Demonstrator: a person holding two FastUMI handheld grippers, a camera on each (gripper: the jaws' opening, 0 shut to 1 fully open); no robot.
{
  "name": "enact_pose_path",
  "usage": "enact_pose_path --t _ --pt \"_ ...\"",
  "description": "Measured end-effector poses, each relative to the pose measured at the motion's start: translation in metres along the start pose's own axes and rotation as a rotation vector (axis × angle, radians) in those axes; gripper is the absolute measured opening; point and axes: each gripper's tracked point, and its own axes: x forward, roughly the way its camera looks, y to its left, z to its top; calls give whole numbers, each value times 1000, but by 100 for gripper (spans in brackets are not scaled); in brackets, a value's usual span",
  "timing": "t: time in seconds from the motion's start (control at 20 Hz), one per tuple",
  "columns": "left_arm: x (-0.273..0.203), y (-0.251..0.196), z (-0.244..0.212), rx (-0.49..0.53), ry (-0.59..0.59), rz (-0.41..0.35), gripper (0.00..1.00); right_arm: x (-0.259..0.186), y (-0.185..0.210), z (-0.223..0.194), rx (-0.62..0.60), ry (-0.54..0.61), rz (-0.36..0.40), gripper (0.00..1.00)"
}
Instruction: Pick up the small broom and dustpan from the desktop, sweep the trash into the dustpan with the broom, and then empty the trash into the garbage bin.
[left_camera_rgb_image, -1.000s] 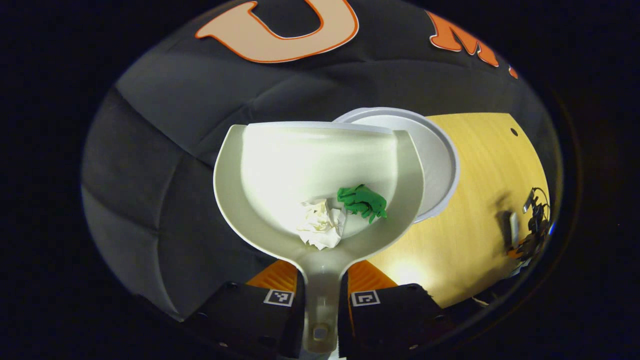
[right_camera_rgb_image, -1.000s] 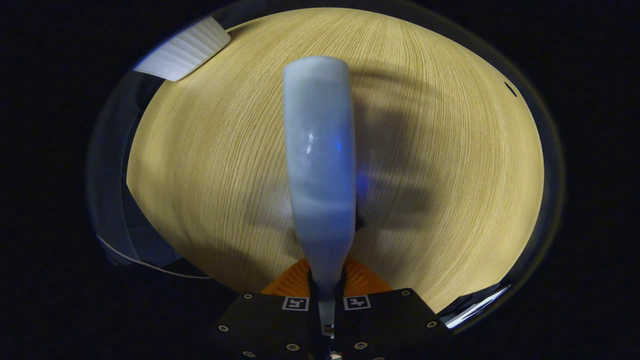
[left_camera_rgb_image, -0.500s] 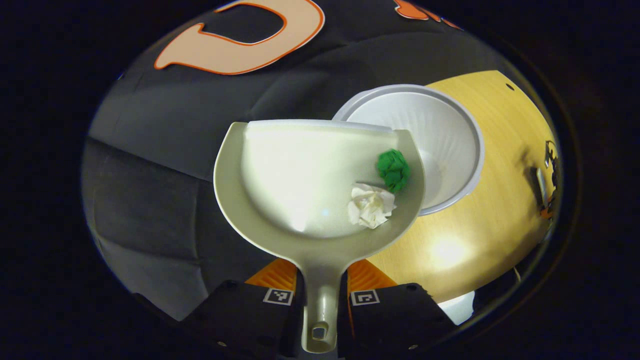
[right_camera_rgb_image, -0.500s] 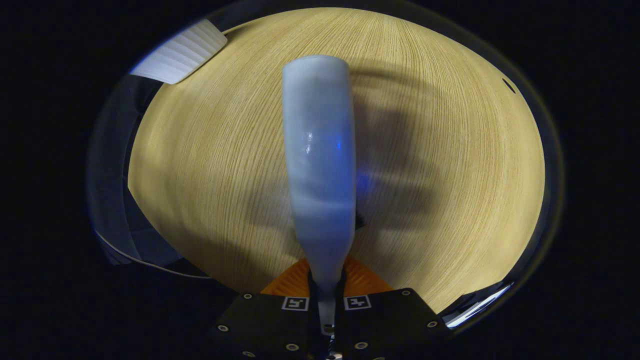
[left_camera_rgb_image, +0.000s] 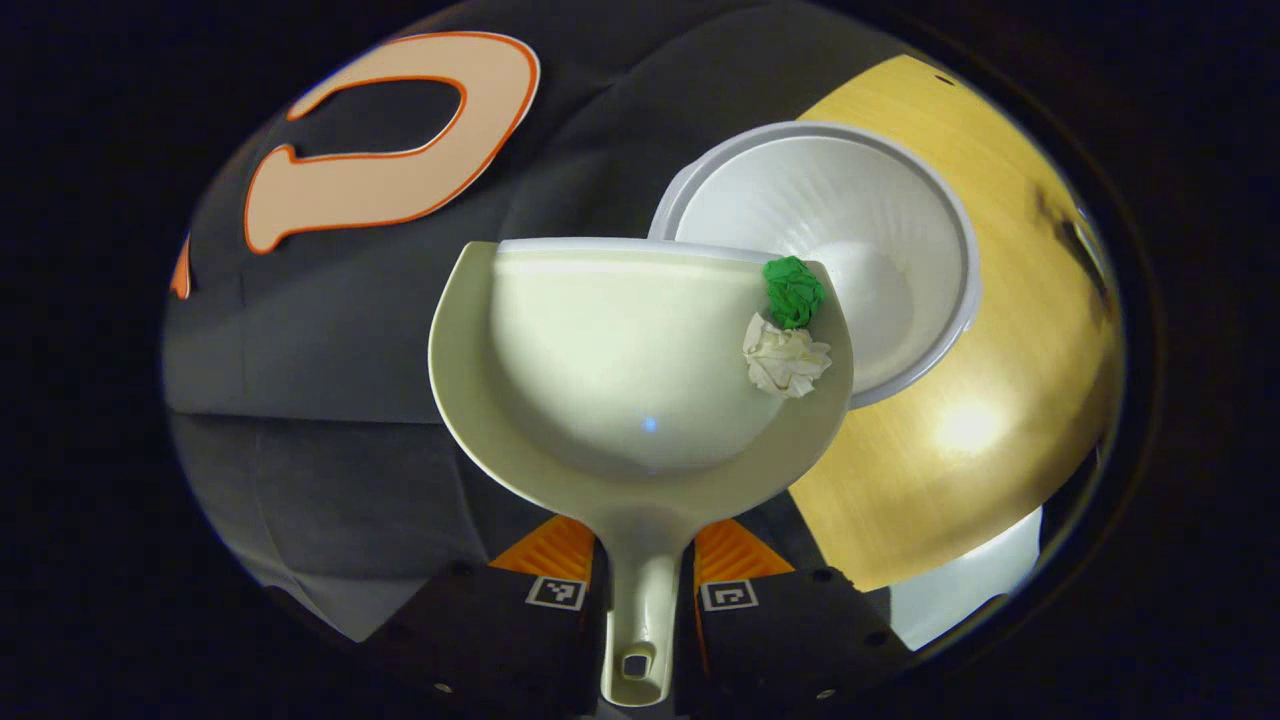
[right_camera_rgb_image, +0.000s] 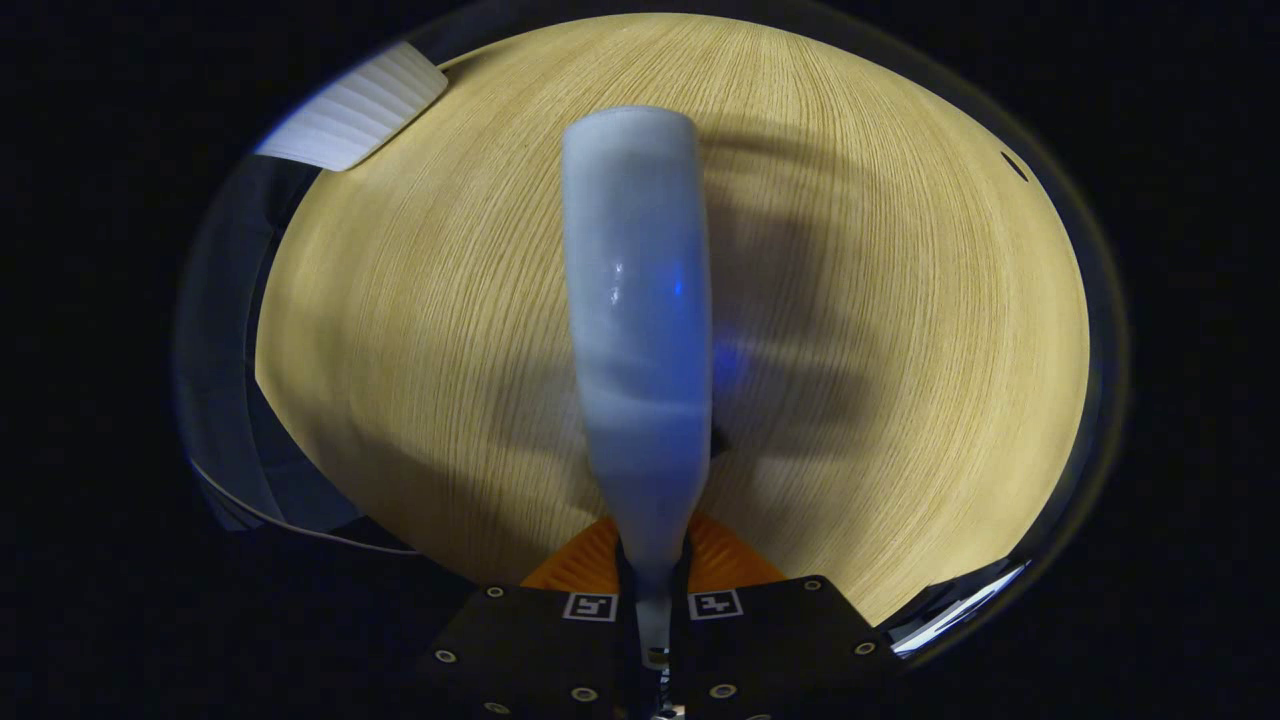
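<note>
Clamping the dustpan (left_camera_rgb_image: 620, 360) handle, left claw (left_camera_rgb_image: 640, 600) tilts it so green wad (left_camera_rgb_image: 793, 290) and white wad (left_camera_rgb_image: 785, 358) sit at its right edge over the bin (left_camera_rgb_image: 930, 250) rim, while right claw (right_camera_rgb_image: 650, 600) grips the broom (right_camera_rgb_image: 640, 330) above bare bench (right_camera_rgb_image: 900, 350).

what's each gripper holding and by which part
Left gripper clamps the pale plastic dustpan by its handle; right gripper clamps the light blue broom by its handle.

no readable text, labels or numbers showing, square coded markers sitting on the left gripper (left_camera_rgb_image: 641, 600) and right gripper (right_camera_rgb_image: 650, 606)
</note>
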Motion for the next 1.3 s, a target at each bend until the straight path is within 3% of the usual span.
enact_pose_path --t 0.35,0.75,0.85,1.1,1.3 --pt "-6 5 15 233 16 115 27 -5 -29 48 4 6 -7 11" --pt "-1 -3 17 359 -19 157 27 -14 -66 107 17 7 -16 11" --pt "-1 -7 12 318 -25 132 27 -17 -76 123 18 8 -18 11" --pt "1 -23 -1 99 -55 31 27 -25 -102 161 40 9 -21 11" --pt "8 -37 4 -68 -95 -32 27 -33 -124 193 133 6 -4 11"
